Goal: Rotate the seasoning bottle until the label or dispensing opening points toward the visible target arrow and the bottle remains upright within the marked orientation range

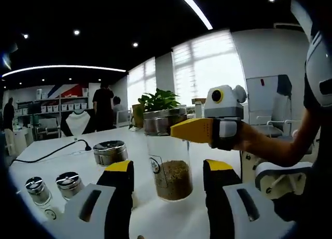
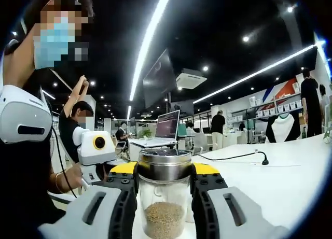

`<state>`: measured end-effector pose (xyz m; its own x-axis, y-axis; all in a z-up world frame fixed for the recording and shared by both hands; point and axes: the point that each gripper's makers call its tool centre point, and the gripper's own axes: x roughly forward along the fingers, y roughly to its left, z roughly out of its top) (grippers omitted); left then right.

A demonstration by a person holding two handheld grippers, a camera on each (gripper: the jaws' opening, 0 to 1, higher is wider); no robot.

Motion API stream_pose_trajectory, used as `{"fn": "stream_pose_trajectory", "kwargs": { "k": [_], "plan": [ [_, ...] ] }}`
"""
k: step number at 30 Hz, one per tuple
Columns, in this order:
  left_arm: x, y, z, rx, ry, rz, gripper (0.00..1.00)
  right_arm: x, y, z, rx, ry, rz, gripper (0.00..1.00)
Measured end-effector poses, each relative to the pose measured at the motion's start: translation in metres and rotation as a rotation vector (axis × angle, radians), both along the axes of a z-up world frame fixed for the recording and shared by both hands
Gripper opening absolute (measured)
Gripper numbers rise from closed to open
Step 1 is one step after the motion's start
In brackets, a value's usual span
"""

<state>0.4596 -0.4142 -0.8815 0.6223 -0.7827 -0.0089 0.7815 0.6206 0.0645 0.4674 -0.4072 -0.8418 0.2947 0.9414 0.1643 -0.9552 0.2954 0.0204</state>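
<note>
Clear glass seasoning bottle [image 2: 165,205] with shiny brushed-metal cap [image 2: 165,165], grainy brown contents, smooth matt white table [image 1: 155,218]

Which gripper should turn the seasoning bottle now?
Right gripper: its fingers flank the seasoning bottle at the metal lid. Left gripper sits open, short of it.
</note>
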Motion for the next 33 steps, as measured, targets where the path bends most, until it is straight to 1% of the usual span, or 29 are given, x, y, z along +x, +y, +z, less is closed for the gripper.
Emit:
{"fn": "stream_pose_trajectory", "kwargs": {
  "k": [7, 8, 13, 17, 21, 22, 23, 24, 26, 28, 33],
  "plan": [
    [0.001, -0.006, 0.001, 0.021, -0.018, -0.032, 0.57, -0.010, 0.007, 0.002, -0.009, -0.011, 0.042, 0.37],
    [0.001, -0.006, 0.001, 0.019, -0.017, -0.036, 0.56, -0.012, 0.009, 0.001, -0.021, -0.005, 0.051, 0.37],
    [0.004, -0.007, 0.001, 0.004, -0.025, -0.056, 0.56, -0.018, 0.013, -0.001, -0.032, -0.006, 0.069, 0.37],
    [0.004, -0.009, 0.002, -0.023, -0.011, -0.090, 0.55, -0.018, 0.014, 0.000, -0.024, -0.004, 0.067, 0.37],
    [-0.003, -0.015, 0.005, -0.054, 0.001, -0.149, 0.52, -0.020, 0.015, 0.002, -0.020, -0.010, 0.078, 0.37],
    [-0.004, -0.016, 0.006, -0.064, -0.002, -0.163, 0.50, -0.021, 0.016, 0.002, -0.023, -0.012, 0.082, 0.37],
    [-0.004, -0.017, 0.007, -0.065, -0.002, -0.166, 0.47, -0.021, 0.016, 0.002, -0.023, -0.012, 0.084, 0.37],
    [-0.005, -0.018, 0.007, -0.067, -0.005, -0.176, 0.46, -0.023, 0.017, 0.002, -0.024, -0.014, 0.090, 0.37],
    [-0.005, -0.020, 0.004, -0.070, -0.006, -0.187, 0.46, -0.023, 0.017, 0.001, -0.028, -0.019, 0.085, 0.37],
    [-0.006, -0.020, 0.003, -0.079, 0.003, -0.190, 0.45, -0.022, 0.017, -0.001, -0.031, -0.011, 0.082, 0.37],
    [-0.007, -0.021, 0.002, -0.120, 0.038, -0.169, 0.45, -0.021, 0.015, -0.002, -0.018, 0.002, 0.075, 0.37]
  ]
}}
